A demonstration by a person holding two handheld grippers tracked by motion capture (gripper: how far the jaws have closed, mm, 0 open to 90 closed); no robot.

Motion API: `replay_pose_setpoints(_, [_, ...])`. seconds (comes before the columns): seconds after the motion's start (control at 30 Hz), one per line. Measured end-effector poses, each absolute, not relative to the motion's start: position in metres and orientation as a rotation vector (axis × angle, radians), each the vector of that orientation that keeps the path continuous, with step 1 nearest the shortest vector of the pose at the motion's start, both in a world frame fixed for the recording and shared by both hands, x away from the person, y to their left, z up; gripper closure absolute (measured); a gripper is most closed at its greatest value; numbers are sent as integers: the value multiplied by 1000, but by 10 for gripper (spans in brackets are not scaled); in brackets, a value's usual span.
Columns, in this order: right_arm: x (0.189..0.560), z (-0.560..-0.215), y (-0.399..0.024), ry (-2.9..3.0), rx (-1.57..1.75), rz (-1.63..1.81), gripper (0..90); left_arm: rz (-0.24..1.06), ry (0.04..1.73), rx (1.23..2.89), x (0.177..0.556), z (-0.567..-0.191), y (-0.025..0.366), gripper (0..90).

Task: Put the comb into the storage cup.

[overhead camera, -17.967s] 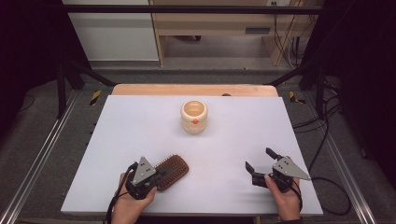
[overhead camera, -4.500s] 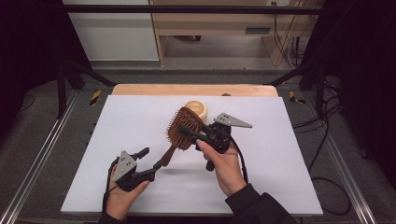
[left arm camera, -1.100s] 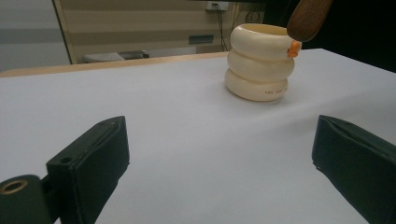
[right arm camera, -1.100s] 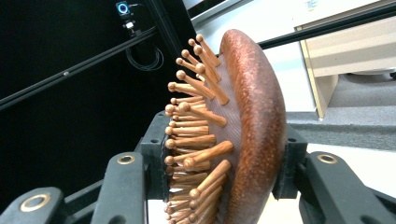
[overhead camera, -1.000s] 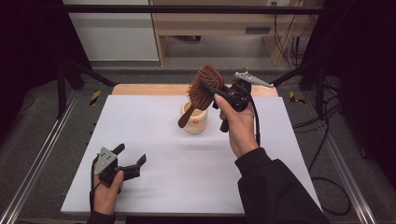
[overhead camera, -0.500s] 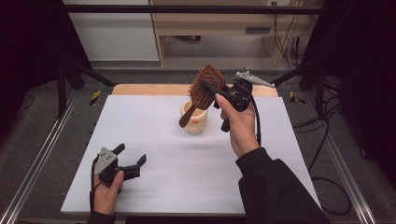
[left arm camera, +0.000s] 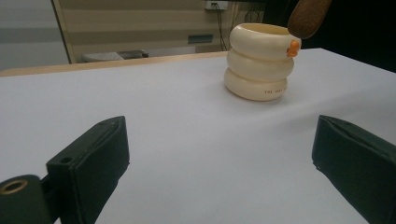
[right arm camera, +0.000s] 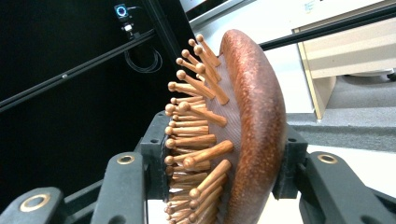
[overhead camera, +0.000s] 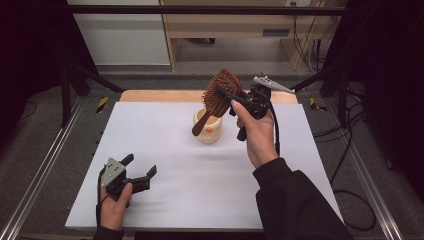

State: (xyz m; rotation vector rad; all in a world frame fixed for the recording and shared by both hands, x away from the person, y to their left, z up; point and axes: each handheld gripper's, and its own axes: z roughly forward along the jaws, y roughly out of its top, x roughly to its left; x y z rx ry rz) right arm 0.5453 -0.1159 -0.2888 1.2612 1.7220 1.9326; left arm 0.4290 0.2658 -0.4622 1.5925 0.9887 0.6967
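Hairbrush [overhead camera: 220, 95], one, above one cream cup [overhead camera: 208, 128]

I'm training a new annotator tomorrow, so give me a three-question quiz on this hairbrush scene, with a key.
1. True or false: the right tool is shut on the head of the brown wooden hairbrush with peg bristles.
2. Where is the hairbrush's handle tip? A) flat on the white table; B) at the mouth of the cream ribbed ceramic holder; C) in the left tool.
3. Fill in: the left tool's jaws stand ____, with nothing between them.

Key: 1 true; 2 B; 3 open.
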Motion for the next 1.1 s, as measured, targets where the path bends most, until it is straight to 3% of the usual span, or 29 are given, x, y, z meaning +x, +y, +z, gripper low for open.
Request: replay_pose_setpoints(1.1, [564,-277,-120,1651,1301,1952,512,695,980,1597,428,-463,263,41])
